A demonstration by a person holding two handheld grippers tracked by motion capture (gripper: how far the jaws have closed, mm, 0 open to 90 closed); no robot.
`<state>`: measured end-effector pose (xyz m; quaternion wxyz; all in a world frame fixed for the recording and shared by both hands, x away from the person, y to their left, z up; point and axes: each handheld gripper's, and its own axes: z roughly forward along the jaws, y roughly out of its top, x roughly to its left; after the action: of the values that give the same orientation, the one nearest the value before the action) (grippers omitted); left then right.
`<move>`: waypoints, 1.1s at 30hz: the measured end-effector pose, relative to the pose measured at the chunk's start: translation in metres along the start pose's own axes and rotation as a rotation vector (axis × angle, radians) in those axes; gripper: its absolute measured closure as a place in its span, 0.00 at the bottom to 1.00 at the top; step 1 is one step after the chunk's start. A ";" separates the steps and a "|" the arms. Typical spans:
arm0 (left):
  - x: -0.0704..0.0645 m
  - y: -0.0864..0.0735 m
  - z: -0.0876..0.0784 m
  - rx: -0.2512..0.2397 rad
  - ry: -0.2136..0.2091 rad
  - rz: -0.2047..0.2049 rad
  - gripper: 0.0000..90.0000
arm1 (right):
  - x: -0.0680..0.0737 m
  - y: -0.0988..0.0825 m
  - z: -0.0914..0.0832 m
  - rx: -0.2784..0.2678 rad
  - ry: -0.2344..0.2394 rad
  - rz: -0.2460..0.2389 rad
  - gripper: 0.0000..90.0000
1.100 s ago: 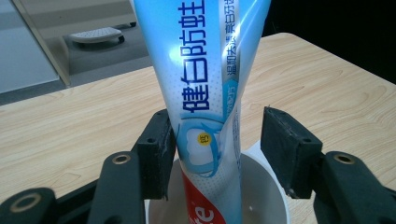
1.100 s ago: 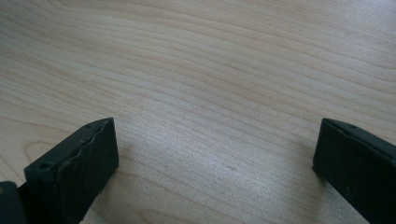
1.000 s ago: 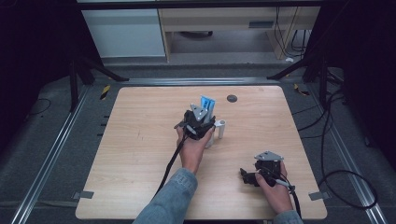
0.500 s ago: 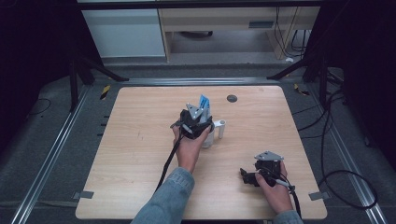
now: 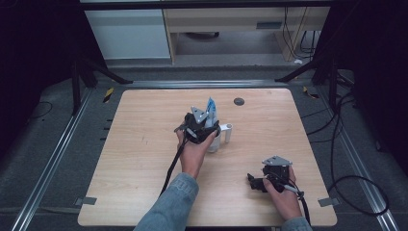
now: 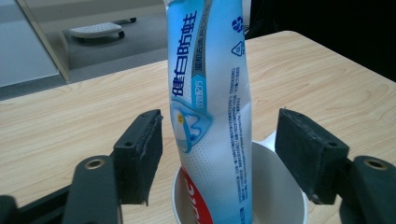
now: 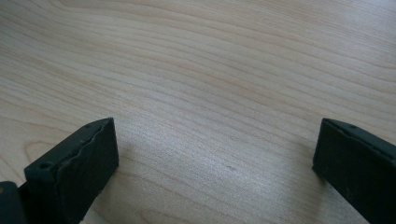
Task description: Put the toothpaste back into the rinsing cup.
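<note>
We see a wooden table [image 5: 134, 144], a dark round disc [image 5: 238, 101] near its far edge, white cabinets [image 5: 130, 33] beyond.

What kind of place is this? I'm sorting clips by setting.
Probably a lab recording rig, not a home: a bare wooden table on a dark platform with metal rails, trailing cables, and handheld grippers.

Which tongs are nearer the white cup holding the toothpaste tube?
Left. The left tongs sit right at the white cup, open on either side of the toothpaste tube. The right tongs rest apart, near the table's front right.
</note>
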<state>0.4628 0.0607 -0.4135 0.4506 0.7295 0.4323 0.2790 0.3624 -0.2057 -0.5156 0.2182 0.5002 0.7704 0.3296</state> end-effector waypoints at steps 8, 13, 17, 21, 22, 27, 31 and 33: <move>-0.002 0.004 -0.008 0.028 -0.061 0.039 0.23 | 0.000 0.000 0.000 0.000 -0.001 0.001 0.01; -0.006 0.004 -0.011 0.044 -0.090 0.074 0.14 | 0.000 0.000 0.000 0.000 -0.001 0.000 0.01; -0.012 0.005 -0.015 0.063 -0.111 0.109 0.11 | 0.001 -0.001 -0.001 -0.001 0.001 -0.001 0.01; -0.016 0.006 -0.018 0.076 -0.125 0.136 0.09 | 0.001 -0.001 -0.001 -0.001 0.001 -0.002 0.01; -0.017 0.006 -0.019 0.080 -0.133 0.144 0.09 | 0.001 -0.001 -0.001 -0.001 0.001 -0.002 0.01; -0.023 0.006 -0.022 0.102 -0.155 0.184 0.07 | 0.001 -0.001 -0.001 -0.001 0.001 -0.002 0.01; -0.029 0.004 -0.028 0.127 -0.171 0.236 0.06 | 0.001 -0.001 -0.001 0.001 0.005 -0.001 0.01; -0.030 0.001 -0.031 0.146 -0.179 0.262 0.06 | 0.001 -0.001 -0.001 0.001 0.005 0.000 0.01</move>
<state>0.4243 0.0474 -0.3991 0.3929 0.8324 0.3105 0.2374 0.3601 -0.2052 -0.5155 0.2162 0.4994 0.7711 0.3304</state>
